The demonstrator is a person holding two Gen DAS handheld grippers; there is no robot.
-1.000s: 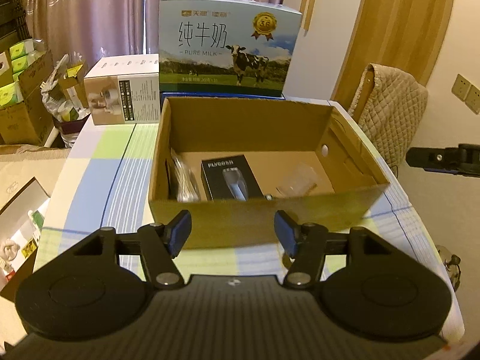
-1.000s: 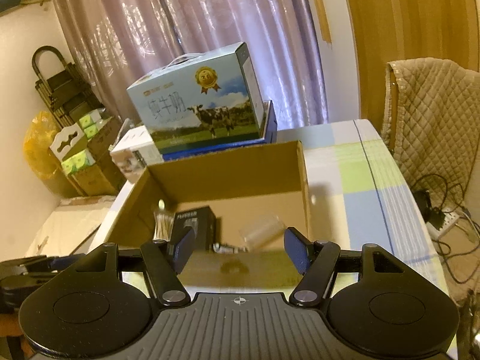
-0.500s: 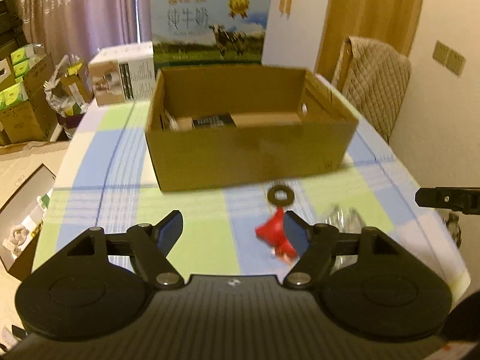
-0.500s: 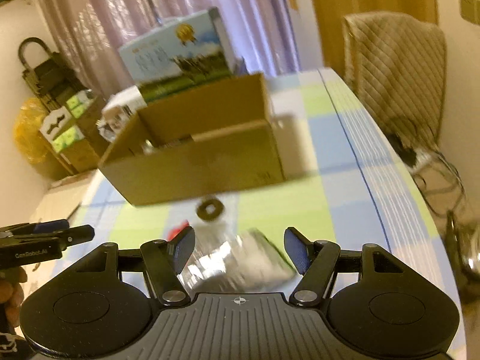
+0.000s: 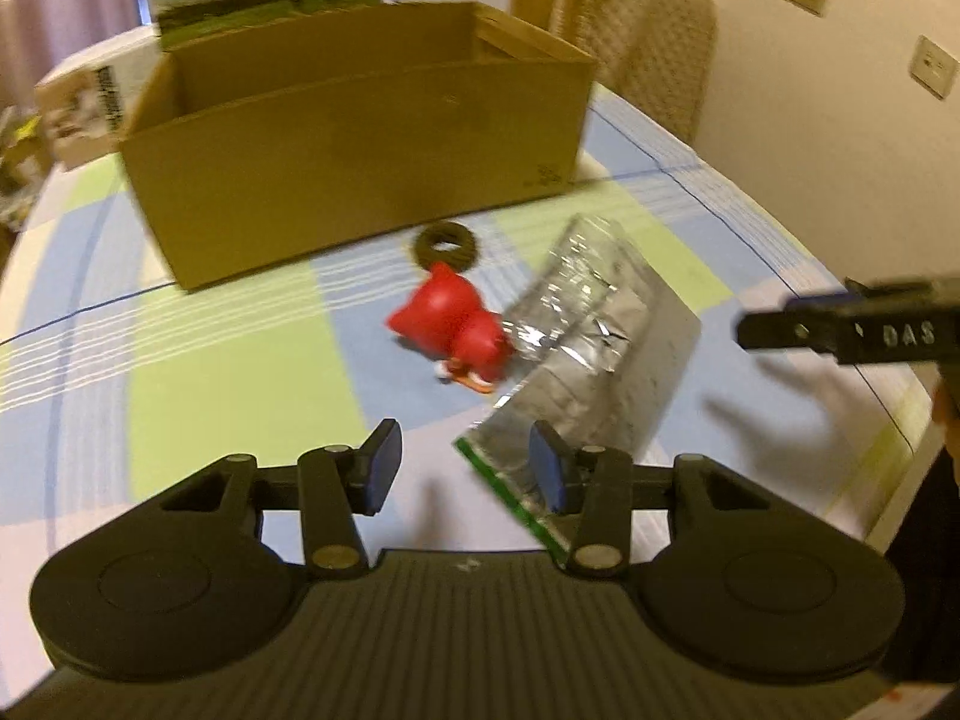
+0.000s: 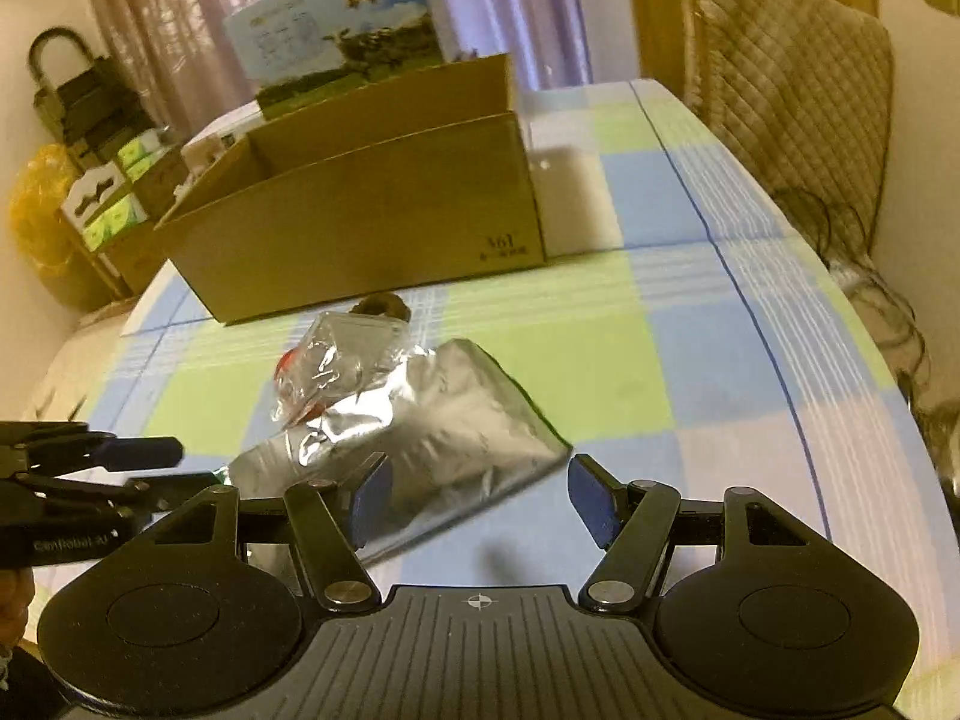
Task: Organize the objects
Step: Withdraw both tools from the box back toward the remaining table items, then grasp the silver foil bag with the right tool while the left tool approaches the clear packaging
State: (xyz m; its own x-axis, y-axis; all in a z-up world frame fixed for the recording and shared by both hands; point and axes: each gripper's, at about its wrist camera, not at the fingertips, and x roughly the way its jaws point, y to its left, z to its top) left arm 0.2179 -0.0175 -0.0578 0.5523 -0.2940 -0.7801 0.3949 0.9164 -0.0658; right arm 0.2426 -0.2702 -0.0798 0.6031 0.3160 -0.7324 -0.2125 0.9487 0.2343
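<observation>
Cardboard box (image 5: 360, 138) sits open-topped at the far side of the checked worktop (image 5: 198, 360), w/ a milk carton (image 6: 342, 42) and a white box (image 5: 78, 108) behind it. Quilted chair back (image 6: 792, 90) beyond the worktop's right edge; stacked cartons and a yellow bag (image 6: 36, 210) off to the left.

Between box and grippers, nothing blocks the way: dark ring (image 5: 447, 246) just in front of the box wall, red toy (image 5: 450, 324) next to it, silver foil bag (image 5: 600, 354) touching the toy's right side. Bag is crinkled, shiny, green strip along its near edge; in the right wrist view it covers most of the toy.

Left gripper (image 5: 465, 468) fingers spread, empty, near bag's green edge. Right gripper (image 6: 480, 498) fingers spread wide, empty, low over bag's near corner.
</observation>
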